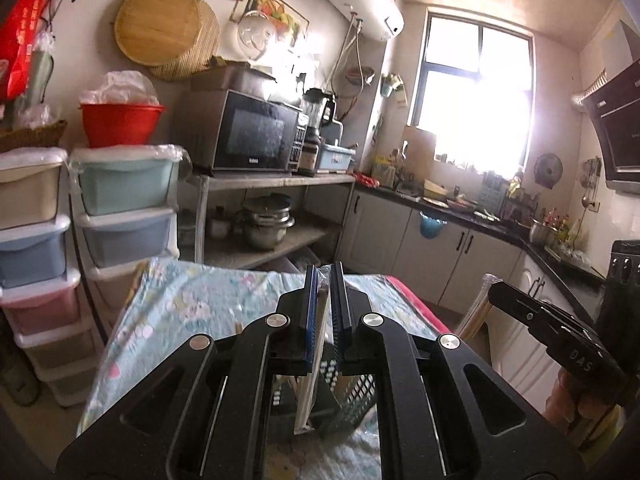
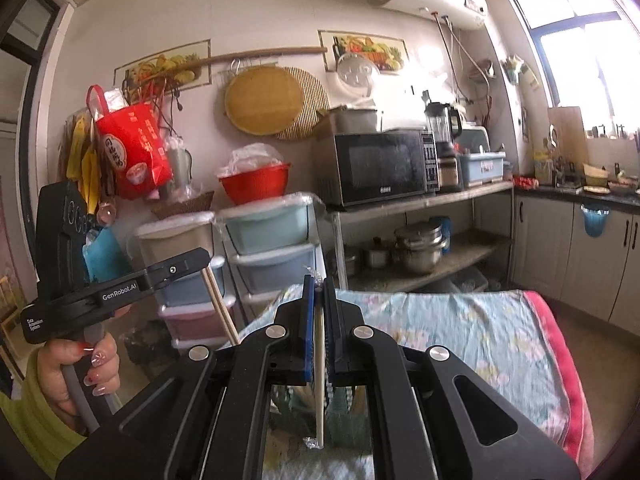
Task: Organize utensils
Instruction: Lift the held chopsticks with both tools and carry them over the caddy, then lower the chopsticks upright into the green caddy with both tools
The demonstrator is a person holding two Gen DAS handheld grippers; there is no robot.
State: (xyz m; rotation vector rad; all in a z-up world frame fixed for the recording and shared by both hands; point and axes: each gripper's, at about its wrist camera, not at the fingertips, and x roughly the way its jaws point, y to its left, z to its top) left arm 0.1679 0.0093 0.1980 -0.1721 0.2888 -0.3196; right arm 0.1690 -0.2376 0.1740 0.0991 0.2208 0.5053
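— Left tool (image 1: 324,312): how are its jaws seen?
— Clamped on a plastic-wrapped pair of chopsticks (image 1: 310,384), held upright above a dark mesh basket (image 1: 358,396).
— And the right tool (image 2: 319,320)?
— Closed on another wrapped chopstick pair (image 2: 319,380), also upright, its lower end hanging free.
— Where is the basket placed?
— On the table (image 1: 192,300), which is covered with a flowered cloth. A microwave (image 2: 384,166) is seen behind.
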